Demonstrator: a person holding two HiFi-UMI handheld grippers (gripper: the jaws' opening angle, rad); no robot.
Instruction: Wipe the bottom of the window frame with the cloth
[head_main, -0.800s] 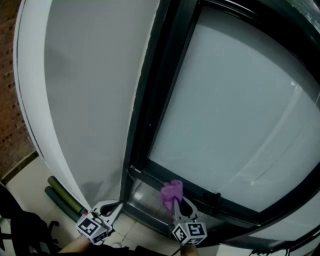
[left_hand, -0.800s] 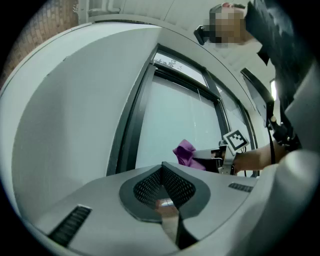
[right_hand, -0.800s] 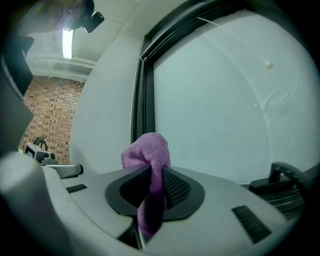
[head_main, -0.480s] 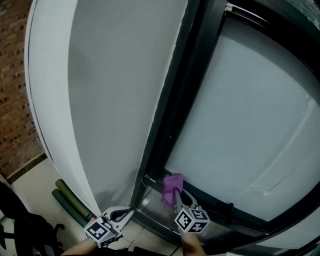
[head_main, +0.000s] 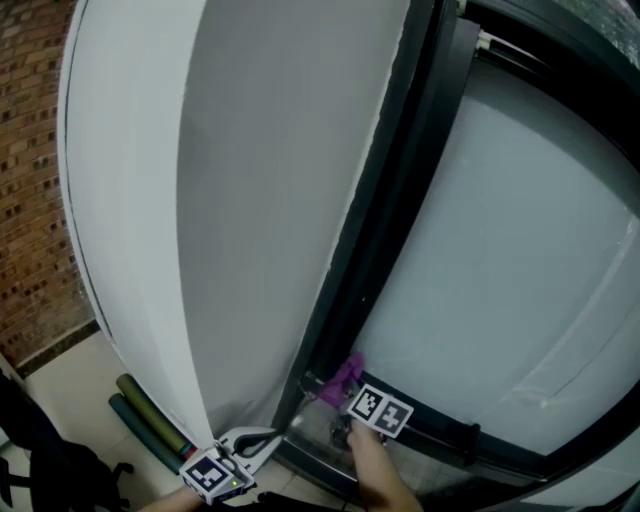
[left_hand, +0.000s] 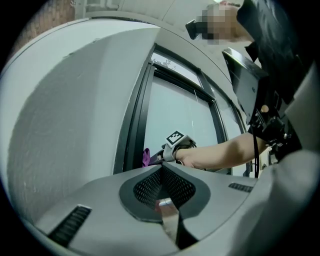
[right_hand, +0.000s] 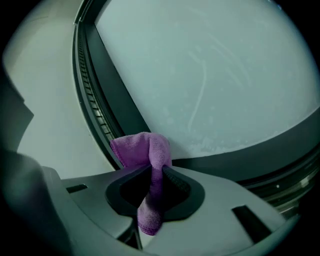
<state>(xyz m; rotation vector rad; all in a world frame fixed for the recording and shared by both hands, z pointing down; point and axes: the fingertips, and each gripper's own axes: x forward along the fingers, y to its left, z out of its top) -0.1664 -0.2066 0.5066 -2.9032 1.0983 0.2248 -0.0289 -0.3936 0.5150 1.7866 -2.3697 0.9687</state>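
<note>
One purple cloth (right_hand: 145, 155) is clamped between the closed jaws of the right gripper (right_hand: 156, 171). A bunched fold stands above the jaw tips and a loose tail hangs down behind them. The fold lies against the bottom left corner of the dark frame (right_hand: 240, 162), where the bottom rail meets the left upright, just under the lower edge of the frosted glass (right_hand: 200, 75). In the head view the right gripper reaches in from below, its marker cube over the bottom rail and the person's hand (head_main: 365, 455) behind it.

The left gripper (head_main: 272, 437) hangs lower and to the left, off the frame, near the foot of the white wall (head_main: 270, 200) that runs along the frame's left edge. Its own view shows its jaws brought together with nothing between them, pointing towards the right gripper and the cloth.

Farther left, two green rolls (head_main: 150, 425) lie side by side on the pale floor (head_main: 70, 390) at the base of the wall. Brick (head_main: 30, 180) fills the left edge of the head view.
</note>
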